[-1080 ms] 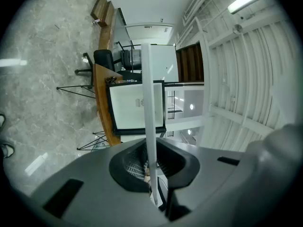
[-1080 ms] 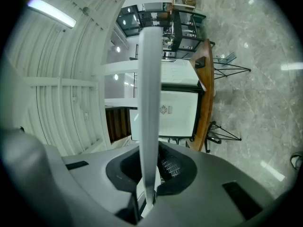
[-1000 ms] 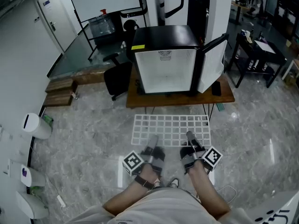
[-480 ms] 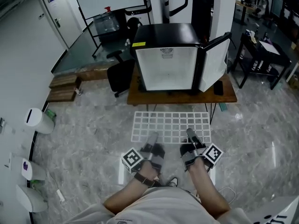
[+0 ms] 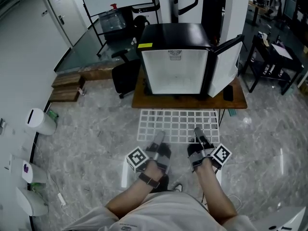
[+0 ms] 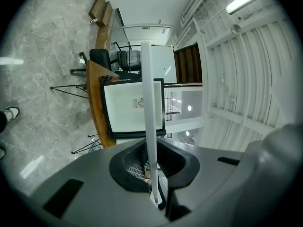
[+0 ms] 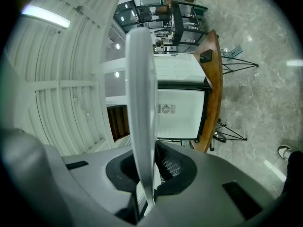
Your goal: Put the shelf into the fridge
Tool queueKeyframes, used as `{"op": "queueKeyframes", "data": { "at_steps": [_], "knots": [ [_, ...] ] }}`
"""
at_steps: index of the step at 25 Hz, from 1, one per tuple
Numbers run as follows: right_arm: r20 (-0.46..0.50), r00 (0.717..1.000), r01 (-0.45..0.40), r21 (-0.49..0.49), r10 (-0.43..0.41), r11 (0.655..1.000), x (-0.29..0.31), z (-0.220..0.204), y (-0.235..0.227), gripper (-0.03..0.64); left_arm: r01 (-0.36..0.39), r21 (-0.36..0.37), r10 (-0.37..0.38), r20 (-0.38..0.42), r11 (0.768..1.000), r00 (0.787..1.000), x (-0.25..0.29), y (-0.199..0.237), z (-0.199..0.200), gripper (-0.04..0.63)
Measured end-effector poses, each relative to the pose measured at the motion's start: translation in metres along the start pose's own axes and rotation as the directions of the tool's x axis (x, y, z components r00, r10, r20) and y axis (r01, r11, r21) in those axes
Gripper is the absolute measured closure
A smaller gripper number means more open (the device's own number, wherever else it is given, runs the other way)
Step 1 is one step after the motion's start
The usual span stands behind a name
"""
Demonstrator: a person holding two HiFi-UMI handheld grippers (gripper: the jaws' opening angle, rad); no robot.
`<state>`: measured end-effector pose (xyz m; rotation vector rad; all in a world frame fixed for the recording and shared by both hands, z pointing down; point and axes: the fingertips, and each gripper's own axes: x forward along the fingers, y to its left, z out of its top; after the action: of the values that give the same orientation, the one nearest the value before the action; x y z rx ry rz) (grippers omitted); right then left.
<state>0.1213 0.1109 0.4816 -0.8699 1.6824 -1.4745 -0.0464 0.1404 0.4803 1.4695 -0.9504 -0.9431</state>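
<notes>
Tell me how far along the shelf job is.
Done: the door stands open, and the left gripper and right gripper are both shut on the shelf at its near edge. In hand: the shelf is held up, short of the fridge. Left: sliding it inside.

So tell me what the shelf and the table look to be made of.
Shelf: a white grid of thin bars with open squares, so probably coated wire, though it could be plastic. Table: a smooth, warm-brown top with an even sheen, so wood or wood veneer; the look alone cannot settle which.
</notes>
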Motion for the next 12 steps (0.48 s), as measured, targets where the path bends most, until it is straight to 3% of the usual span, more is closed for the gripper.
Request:
{"op": "queueKeyframes", "data": {
  "at_steps": [12],
  "knots": [
    [0.042,0.999,0.012,-0.027,-0.011,1.000,0.119,0.040,-0.016,0.568,0.020,-0.020,-0.021,-0.071,1.000,0.997,0.112,0.019,0.069,0.566]
  ]
}}
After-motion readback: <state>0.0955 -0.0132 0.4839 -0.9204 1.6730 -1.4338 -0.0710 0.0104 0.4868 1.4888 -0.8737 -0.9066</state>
